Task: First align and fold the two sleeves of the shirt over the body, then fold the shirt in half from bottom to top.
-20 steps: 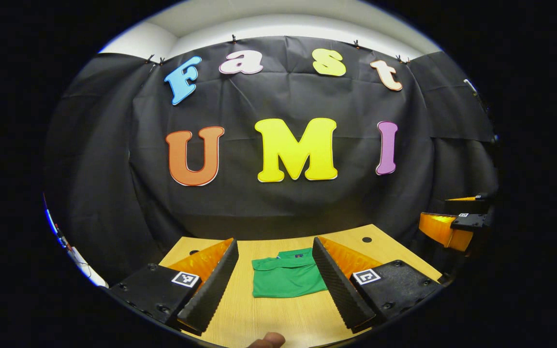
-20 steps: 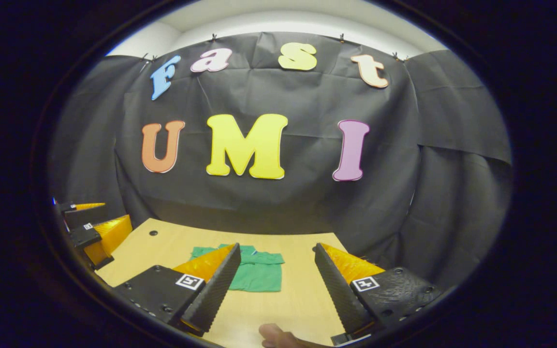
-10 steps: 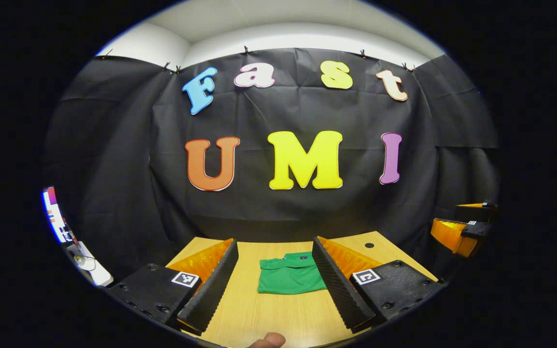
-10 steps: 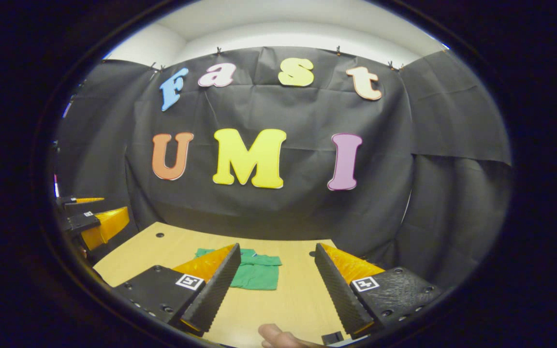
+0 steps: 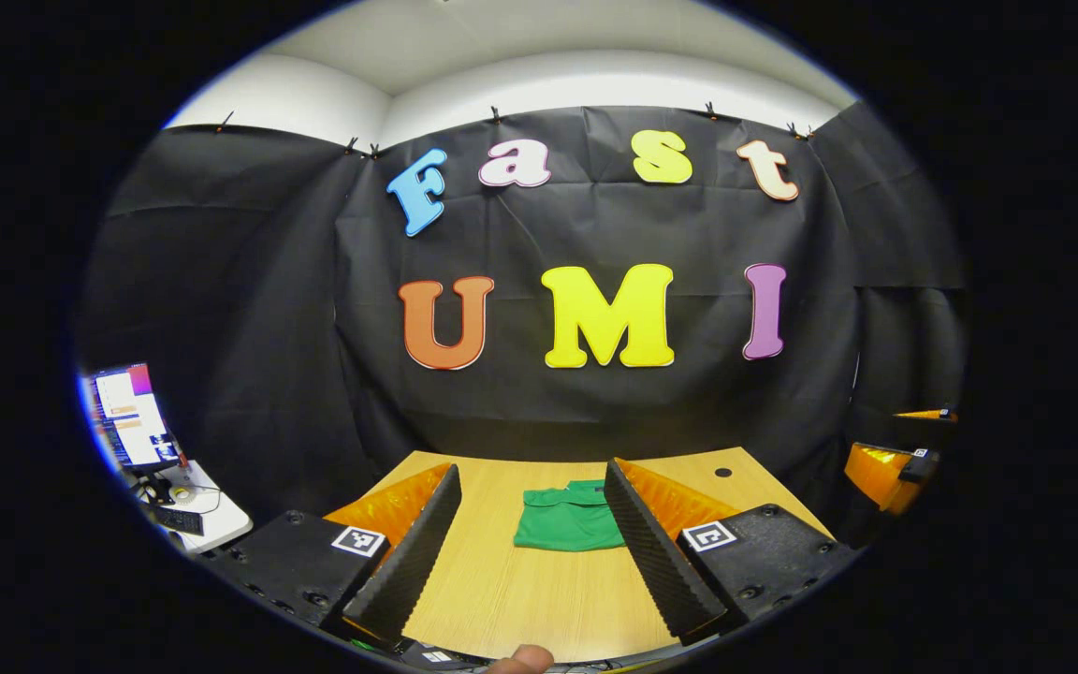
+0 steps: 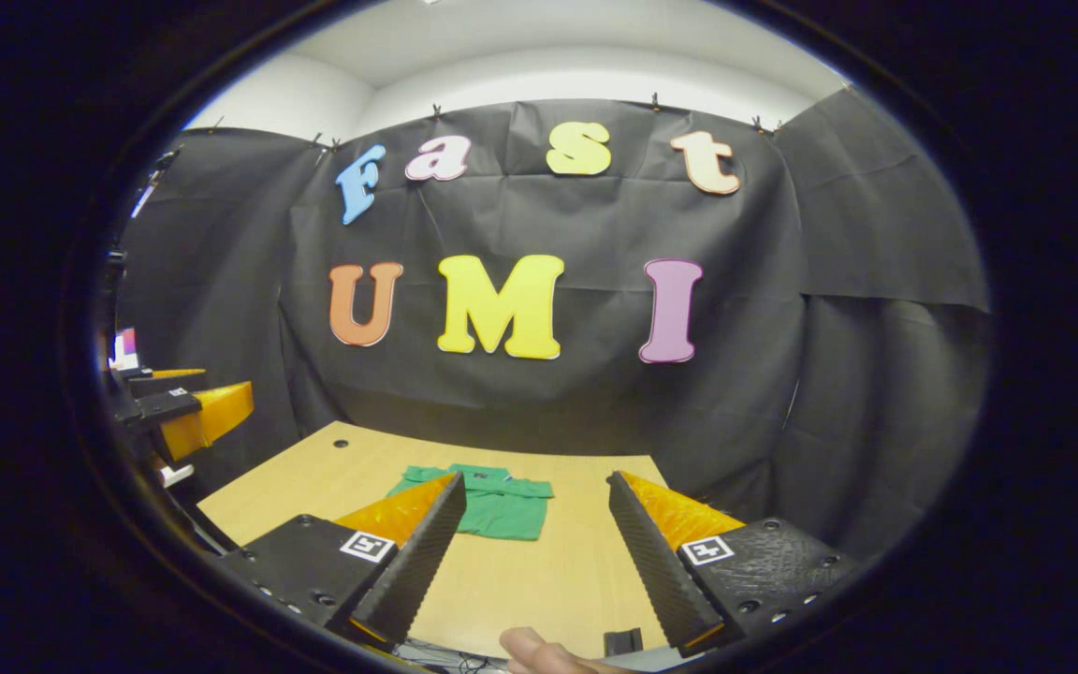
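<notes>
The green shirt [image 5: 565, 520] lies folded into a small rectangle on the wooden table [image 5: 520, 590], collar toward the wall. In the left gripper view my left gripper [image 5: 530, 534] hovers open, back from the near table edge, with the shirt seen between its fingers and nothing held. In the right gripper view the shirt [image 6: 497, 501] lies left of centre, partly behind a finger, and my right gripper [image 6: 530, 534] is open and holds nothing. The right gripper [image 5: 890, 463] also appears far right in the left gripper view, and the left gripper [image 6: 188, 417] far left in the right gripper view.
A desk with a lit monitor [image 5: 127, 417] stands outside the booth at the far left. The table has small round holes [image 5: 723, 473] near its far corners. A fingertip [image 6: 539, 651] shows at the bottom edge. Black cloth closes the booth behind the table.
Both grippers have drawn back and up from the table, so the folded shirt looks smaller and farther off. The near table edge and the monitor have come into view. Both stay open.
</notes>
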Motion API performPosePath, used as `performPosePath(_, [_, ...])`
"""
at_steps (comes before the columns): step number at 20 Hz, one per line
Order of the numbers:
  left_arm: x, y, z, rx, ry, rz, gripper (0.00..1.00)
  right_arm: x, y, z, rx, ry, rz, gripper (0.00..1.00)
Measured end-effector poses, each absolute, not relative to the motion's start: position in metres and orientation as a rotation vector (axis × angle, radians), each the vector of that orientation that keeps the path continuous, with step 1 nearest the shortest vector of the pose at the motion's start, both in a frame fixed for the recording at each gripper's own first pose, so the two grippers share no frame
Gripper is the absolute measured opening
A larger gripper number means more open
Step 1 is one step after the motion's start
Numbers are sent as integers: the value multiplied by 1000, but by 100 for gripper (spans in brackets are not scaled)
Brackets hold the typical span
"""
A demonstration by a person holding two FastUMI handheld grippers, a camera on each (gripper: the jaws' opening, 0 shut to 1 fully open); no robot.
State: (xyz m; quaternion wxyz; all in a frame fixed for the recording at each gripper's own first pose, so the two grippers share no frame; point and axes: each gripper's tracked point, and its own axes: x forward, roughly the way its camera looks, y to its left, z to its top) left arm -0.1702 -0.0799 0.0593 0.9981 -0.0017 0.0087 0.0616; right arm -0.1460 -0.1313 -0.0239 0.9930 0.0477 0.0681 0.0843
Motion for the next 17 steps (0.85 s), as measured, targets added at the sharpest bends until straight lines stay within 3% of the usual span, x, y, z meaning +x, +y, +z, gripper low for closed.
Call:
performPosePath(7, [-188,-81,59,-40,12,133,99,-157,-127,-18,78,116,193,94])
performPosePath(8, [-189,-81,56,-49,19,134,95,-159,-127,-17,74,115,193,94])
performPosePath(10, [-190,-79,53,-44,25,142,99,-161,-124,-15,66,107,194,95])
performPosePath(11, [-190,-77,52,-39,27,142,94,-159,-125,-14,63,99,191,97])
performPosePath(12, [-192,-78,51,-39,26,134,99,-159,-125,-13,64,90,188,97])
performPosePath(17, [-181,-81,40,-51,49,109,99,-153,-118,-21,68,111,178,95])
